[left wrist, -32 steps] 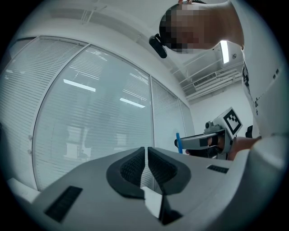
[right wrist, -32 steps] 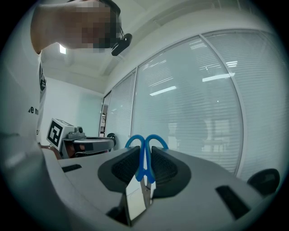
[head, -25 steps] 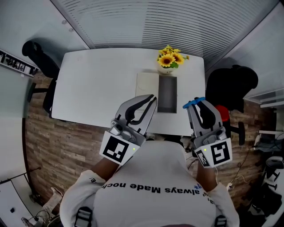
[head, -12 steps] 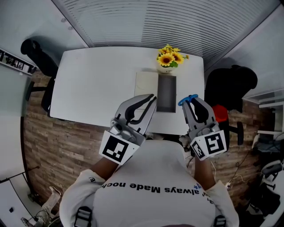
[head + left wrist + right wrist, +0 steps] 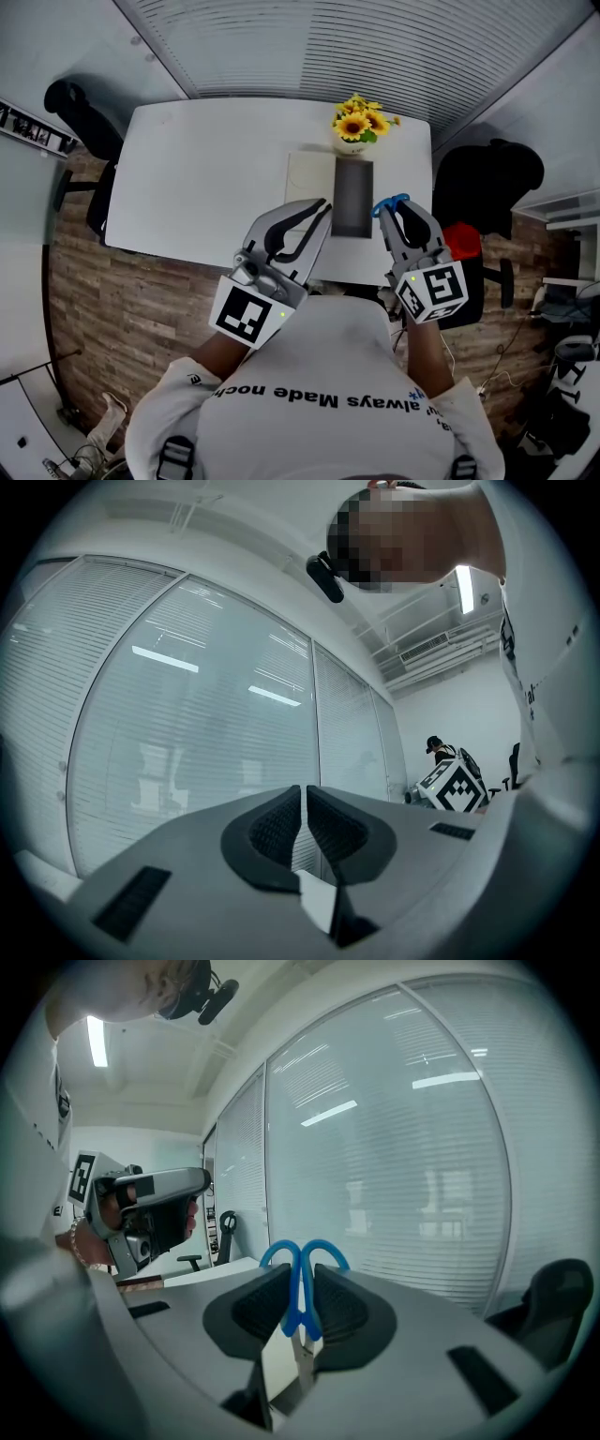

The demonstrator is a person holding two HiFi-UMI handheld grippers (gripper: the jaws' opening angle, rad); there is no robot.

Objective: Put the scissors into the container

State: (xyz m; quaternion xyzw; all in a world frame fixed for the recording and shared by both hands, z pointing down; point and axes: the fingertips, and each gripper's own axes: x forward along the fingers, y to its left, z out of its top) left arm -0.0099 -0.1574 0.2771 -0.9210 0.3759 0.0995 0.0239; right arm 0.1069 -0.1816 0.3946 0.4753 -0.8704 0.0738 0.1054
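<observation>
Blue-handled scissors (image 5: pixel 302 1283) are clamped between the pads of my right gripper (image 5: pixel 302 1309), handles sticking out past the tips and the metal blades running back toward the camera. In the head view the blue handles of the scissors (image 5: pixel 390 202) show at the tip of the right gripper (image 5: pixel 397 216), just right of the long dark container (image 5: pixel 353 197) on the white table (image 5: pixel 216 169). My left gripper (image 5: pixel 317 214) is raised to the container's left, its jaws shut with nothing between them. In the left gripper view the left gripper (image 5: pixel 306 819) points up at a glass wall.
A cream mat (image 5: pixel 310 181) lies left of the container, and a pot of yellow sunflowers (image 5: pixel 356 124) stands just behind it. Black office chairs stand at the table's left (image 5: pixel 82 117) and right (image 5: pixel 487 178). The floor is wood plank.
My right gripper has carried the scissors left and a little forward, closer to the container's right side. The left gripper has stayed where it was.
</observation>
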